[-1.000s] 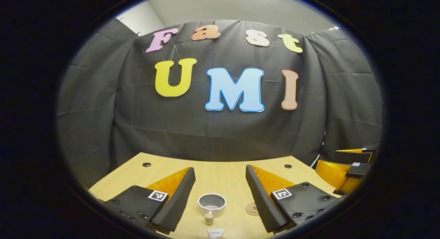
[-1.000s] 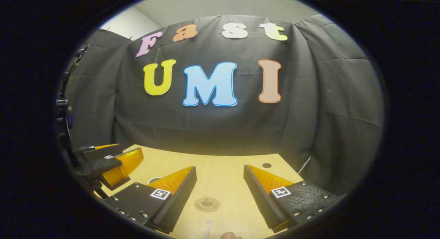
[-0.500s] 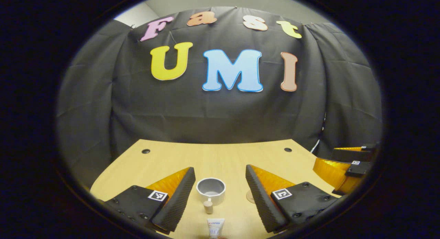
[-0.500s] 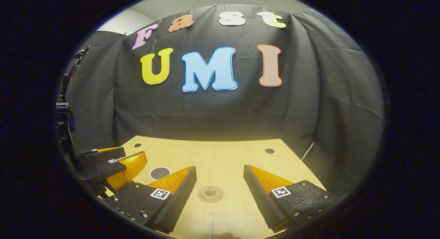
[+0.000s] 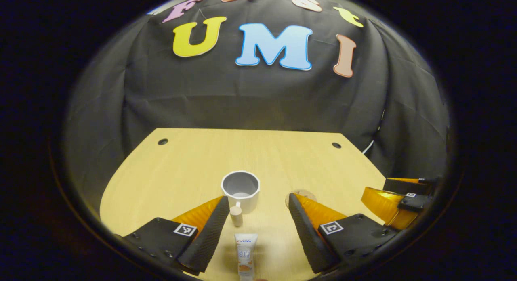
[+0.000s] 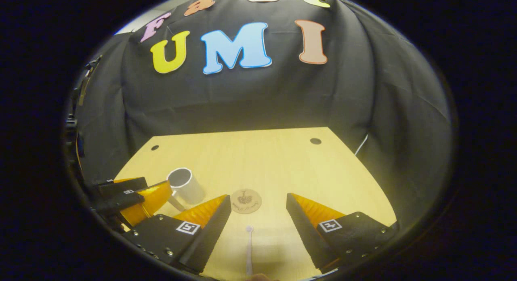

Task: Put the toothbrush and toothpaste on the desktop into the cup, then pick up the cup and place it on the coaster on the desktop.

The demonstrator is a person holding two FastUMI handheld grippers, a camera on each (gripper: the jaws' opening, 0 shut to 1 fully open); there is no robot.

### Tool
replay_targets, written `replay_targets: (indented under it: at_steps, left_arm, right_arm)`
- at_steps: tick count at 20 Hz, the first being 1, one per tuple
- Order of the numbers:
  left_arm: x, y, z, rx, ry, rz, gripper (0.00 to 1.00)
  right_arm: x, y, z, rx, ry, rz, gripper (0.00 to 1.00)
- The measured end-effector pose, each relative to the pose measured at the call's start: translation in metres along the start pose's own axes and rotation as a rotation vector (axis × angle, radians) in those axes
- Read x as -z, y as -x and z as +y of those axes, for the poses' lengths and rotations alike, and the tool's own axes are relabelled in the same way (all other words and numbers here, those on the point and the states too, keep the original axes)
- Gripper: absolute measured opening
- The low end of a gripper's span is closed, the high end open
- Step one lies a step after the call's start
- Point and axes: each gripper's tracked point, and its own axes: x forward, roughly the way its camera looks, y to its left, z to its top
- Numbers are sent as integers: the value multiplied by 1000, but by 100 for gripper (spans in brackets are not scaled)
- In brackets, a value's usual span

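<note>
Wood desk (image 5: 181, 168): toothpaste (image 5: 245, 254) w/ cup (image 5: 240, 189) beyond is framed btwn wide-open left gripper (image 5: 256, 216); toothbrush (image 6: 249, 250) btwn wide-open right gripper (image 6: 258, 216).

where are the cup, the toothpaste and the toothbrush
cup (image 5: 240, 187): left gripper view, on the inside of its grey wall.
toothpaste (image 5: 245, 254): left gripper view, on the middle of the white tube.
toothbrush (image 6: 249, 252): right gripper view, on its thin white handle.
</note>
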Motion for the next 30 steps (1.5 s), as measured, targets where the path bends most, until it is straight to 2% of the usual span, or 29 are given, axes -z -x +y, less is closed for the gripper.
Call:
replay_targets:
  at_steps: [15, 18, 21, 30]
  left_arm:
    - [79, -18, 14, 0, 87, 288, 95]
    - [95, -19, 19, -14, 74, 351, 94]
    - [112, -20, 24, -26, 64, 414, 94]
    - [160, -16, 35, -30, 77, 632, 97]
  right_arm:
    - [95, -23, 24, -88, -59, 386, 93]
    - [112, -26, 29, -105, -61, 453, 90]
    - [128, -28, 33, -118, -47, 515, 93]
    - [155, -34, 27, -91, -42, 670, 92]
